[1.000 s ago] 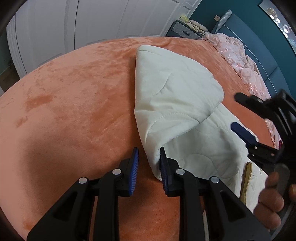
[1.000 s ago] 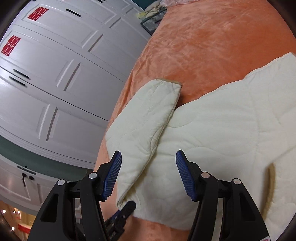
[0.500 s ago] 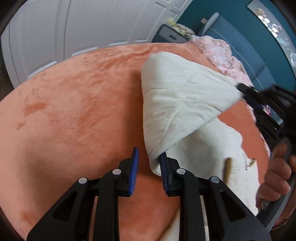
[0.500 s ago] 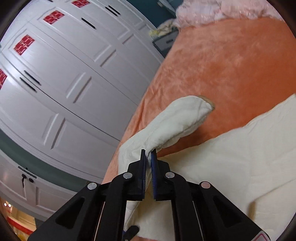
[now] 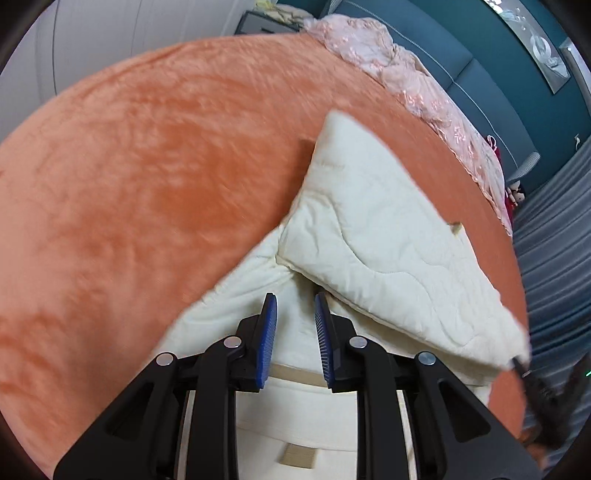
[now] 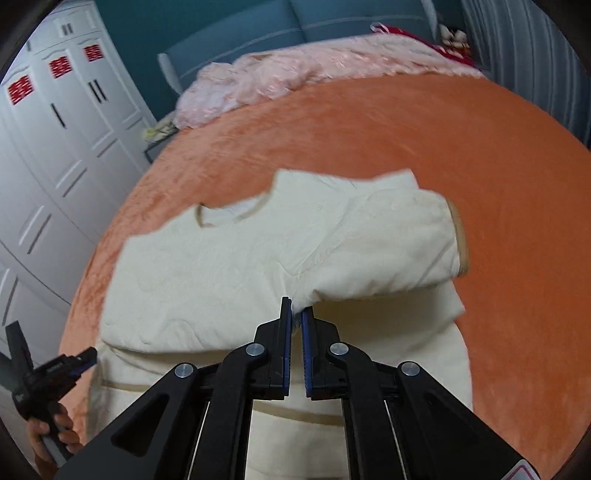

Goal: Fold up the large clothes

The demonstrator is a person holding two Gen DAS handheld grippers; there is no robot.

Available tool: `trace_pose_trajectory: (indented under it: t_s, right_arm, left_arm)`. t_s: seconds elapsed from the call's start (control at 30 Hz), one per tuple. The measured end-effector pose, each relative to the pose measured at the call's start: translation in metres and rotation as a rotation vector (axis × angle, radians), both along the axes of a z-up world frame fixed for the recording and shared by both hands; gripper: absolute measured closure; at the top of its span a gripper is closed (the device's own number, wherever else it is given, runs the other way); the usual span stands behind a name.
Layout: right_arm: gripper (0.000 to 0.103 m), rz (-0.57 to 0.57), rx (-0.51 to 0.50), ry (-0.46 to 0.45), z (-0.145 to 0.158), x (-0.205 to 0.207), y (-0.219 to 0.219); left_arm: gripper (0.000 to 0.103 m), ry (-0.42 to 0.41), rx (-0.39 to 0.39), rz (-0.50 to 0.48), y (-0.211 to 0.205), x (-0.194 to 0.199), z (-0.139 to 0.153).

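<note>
A cream quilted jacket (image 6: pixel 229 266) is spread on the orange bedspread (image 6: pixel 498 177), one sleeve (image 6: pixel 399 251) folded across its body. The sleeve's edge is pinched between the pressed-together pads of the right gripper (image 6: pixel 295 319). The left gripper (image 5: pixel 291 317) is held narrowly parted above the jacket, nothing gripped.

Cream quilted garment (image 6: pixel 258 258); orange bedspread (image 6: pixel 480 166); pink blanket (image 6: pixel 295 70)

An orange plush bed cover (image 6: pixel 424 129) spans the bed. A crumpled pink quilt (image 6: pixel 280 74) lies along the teal headboard (image 6: pixel 240 33). White wardrobe doors (image 6: pixel 55 147) with red decals stand alongside.
</note>
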State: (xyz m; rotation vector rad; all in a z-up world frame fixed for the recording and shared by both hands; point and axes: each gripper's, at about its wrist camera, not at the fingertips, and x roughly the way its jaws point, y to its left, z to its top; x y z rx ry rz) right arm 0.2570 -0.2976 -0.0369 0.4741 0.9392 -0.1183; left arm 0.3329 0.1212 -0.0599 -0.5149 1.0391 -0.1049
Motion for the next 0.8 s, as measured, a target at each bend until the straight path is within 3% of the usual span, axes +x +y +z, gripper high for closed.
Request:
trace_pose_trajectory:
  t_s: [0.13,0.3,0.43,0.53,0.57,0.6,0.73,0.8]
  right_arm:
    - [0.094,-0.041,0.127,-0.001,-0.026,-0.007,-0.01]
    - [0.057,-0.125,0.188,-0.076,-0.021,-0.02,-0.018]
    - [0.055,-0.212,0.302,-0.109,-0.026,-0.02,-0.045]
    - [0.062,-0.194,0.269,-0.105,-0.022,0.0,-0.042]
    - [0.084,-0.175,0.241,-0.091,-0.019,0.009,-0.039]
    - [0.102,-0.153,0.219,-0.087,-0.013,0.017,-0.035]
    - [0.102,-0.061,0.136,-0.302,0.053,0.005,-0.019]
    - [0.103,-0.027,0.078,-0.319,0.058,-0.004,-0.013]
  left_arm:
    - [0.082,0.028,-0.1,0.021,-0.009,0.009,-0.007]
    - [0.075,0.083,-0.175,0.058,-0.009,0.027,-0.02]
    - [0.072,0.123,-0.273,0.166,0.008,0.034,-0.036]
    - [0.075,0.126,-0.28,0.177,0.006,0.041,-0.039]
    - [0.09,0.115,-0.269,0.163,0.004,0.044,-0.037]
    - [0.094,0.104,-0.235,0.15,0.0,0.046,-0.032]
    - [0.097,-0.04,-0.09,0.117,-0.002,0.036,0.007]
    - [0.097,-0.088,0.008,0.085,-0.007,0.028,0.016]
